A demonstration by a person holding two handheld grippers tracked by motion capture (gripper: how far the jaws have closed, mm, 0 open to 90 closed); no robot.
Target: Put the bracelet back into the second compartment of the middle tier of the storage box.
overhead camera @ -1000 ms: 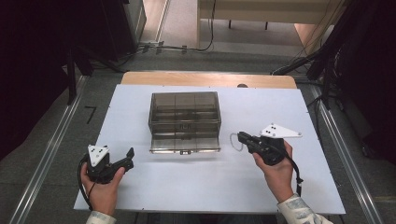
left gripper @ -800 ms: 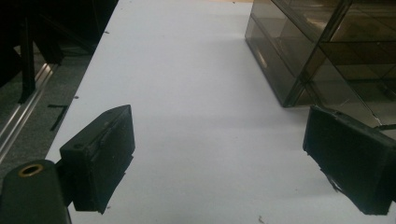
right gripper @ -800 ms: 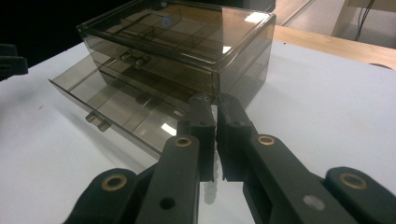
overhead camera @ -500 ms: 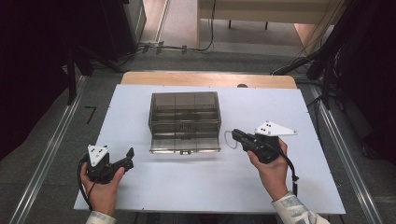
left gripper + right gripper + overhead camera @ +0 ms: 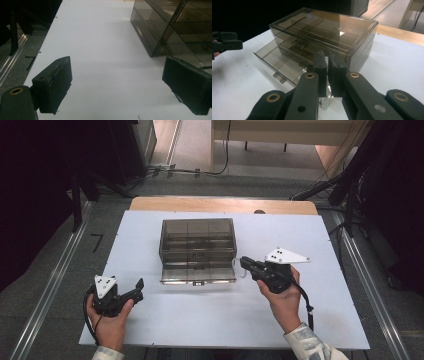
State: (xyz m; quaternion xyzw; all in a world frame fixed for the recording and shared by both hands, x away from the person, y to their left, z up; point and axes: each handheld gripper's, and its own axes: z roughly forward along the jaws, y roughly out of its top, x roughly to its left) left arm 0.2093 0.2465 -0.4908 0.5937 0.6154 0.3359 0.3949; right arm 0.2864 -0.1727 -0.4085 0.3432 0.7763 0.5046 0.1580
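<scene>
A smoky see-through drawer box stands mid-table with its bottom drawer pulled out toward me. My right gripper is at the box's front right corner, shut on a small clear piece whose pale loop pokes out below the tips. In the right gripper view the jaws point at the box just above the open drawer. My left gripper rests open at the table's near left. Its pads are wide apart over bare table, with the box to its right.
The white tabletop ends in a wooden strip at the far side. Metal rails run along both sides on the floor. Cables lie beyond the table. The left gripper shows far off in the right gripper view.
My right gripper has moved left, closer to the box's front right corner, carrying the small clear piece. The left gripper has stayed put.
</scene>
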